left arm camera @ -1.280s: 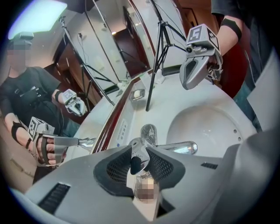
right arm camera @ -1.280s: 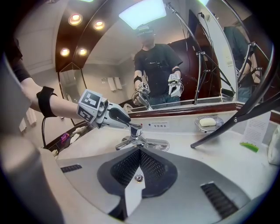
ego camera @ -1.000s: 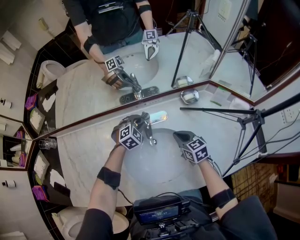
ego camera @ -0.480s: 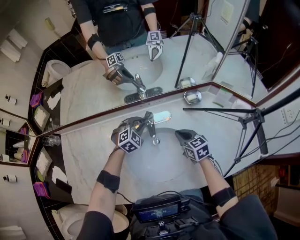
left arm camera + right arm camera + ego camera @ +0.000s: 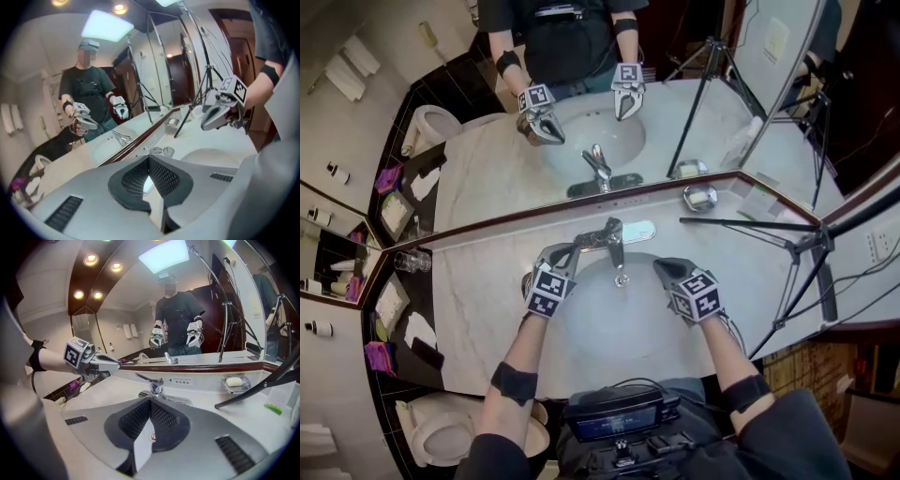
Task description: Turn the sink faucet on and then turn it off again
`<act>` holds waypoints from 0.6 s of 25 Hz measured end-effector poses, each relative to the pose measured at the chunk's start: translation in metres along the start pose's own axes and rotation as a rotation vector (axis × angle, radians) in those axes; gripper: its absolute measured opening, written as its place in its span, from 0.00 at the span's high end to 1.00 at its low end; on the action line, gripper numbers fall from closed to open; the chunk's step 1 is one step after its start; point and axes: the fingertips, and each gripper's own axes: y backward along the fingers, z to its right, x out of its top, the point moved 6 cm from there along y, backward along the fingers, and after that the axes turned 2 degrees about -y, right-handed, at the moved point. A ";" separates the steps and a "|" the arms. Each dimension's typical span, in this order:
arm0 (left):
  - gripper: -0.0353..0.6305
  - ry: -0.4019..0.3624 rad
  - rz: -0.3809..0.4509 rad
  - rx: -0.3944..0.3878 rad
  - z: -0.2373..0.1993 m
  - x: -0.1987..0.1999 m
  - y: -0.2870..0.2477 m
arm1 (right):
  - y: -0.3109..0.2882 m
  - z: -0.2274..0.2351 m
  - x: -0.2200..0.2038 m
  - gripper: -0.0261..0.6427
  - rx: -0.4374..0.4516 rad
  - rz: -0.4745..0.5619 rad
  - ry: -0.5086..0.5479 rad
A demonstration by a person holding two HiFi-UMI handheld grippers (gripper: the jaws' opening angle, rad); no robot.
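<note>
Over the sink [image 5: 614,323], my left gripper [image 5: 568,249] has just snapped its jaws together with nothing between them. Its tips sit just beside the faucet's lever, clear of it. My right gripper [image 5: 664,266] is closed and empty too. The chrome faucet [image 5: 612,242] stands at the back rim, lever swung left. I can't make out any water.

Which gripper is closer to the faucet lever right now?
The left gripper: its jaws, just closed on nothing, sit beside the faucet lever's free end. The right gripper hangs farther off over the basin.
</note>
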 end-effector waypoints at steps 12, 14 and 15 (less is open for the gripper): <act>0.94 0.439 0.166 0.078 0.015 -0.032 0.055 | 0.006 -0.007 0.006 0.93 -0.003 0.006 0.018; 0.94 0.465 0.170 0.089 0.018 -0.039 0.059 | 0.008 -0.006 0.005 0.93 -0.005 0.002 0.018; 0.94 0.473 0.171 0.093 0.019 -0.041 0.060 | 0.008 -0.006 0.004 0.93 -0.006 0.001 0.019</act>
